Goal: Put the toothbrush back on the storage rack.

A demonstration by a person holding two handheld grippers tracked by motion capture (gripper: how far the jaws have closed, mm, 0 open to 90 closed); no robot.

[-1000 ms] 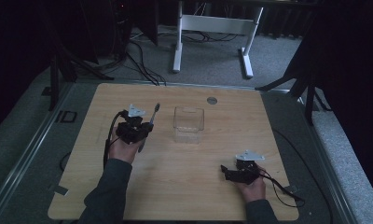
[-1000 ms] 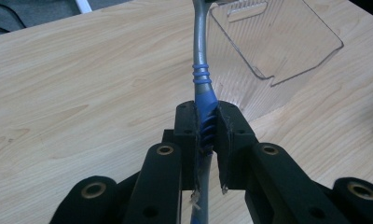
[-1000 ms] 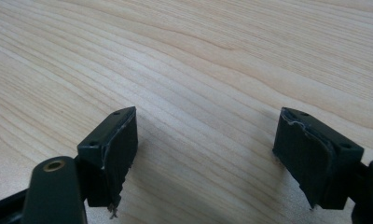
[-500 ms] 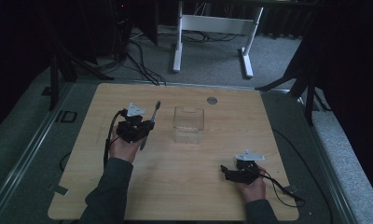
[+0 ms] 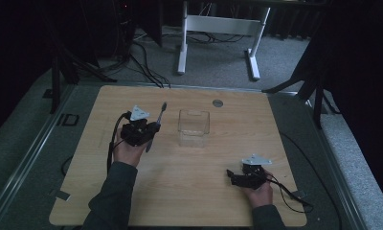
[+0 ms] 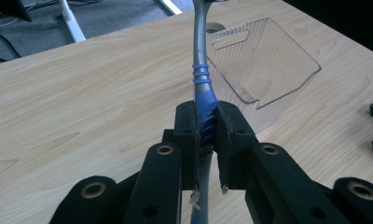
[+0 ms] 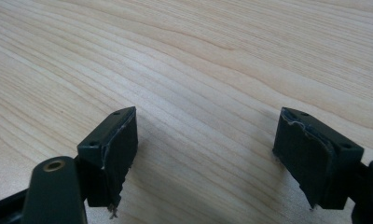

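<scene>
Dim high view — sharp, bright close-ups

Clear box (image 5: 194,127) sits mid-table btwn both tools; bare wood w/ free room around right tool (image 5: 233,175)

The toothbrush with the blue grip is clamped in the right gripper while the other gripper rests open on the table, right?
Not quite: the left gripper clamps the toothbrush, as the left gripper view shows. The right gripper is the open one, jaws apart over the table.

A round metal disc (image 5: 218,103) sits near the wooden table's (image 5: 189,191) far edge. Beyond the table, a white desk frame (image 5: 218,33) stands among floor cables (image 5: 146,57).
</scene>
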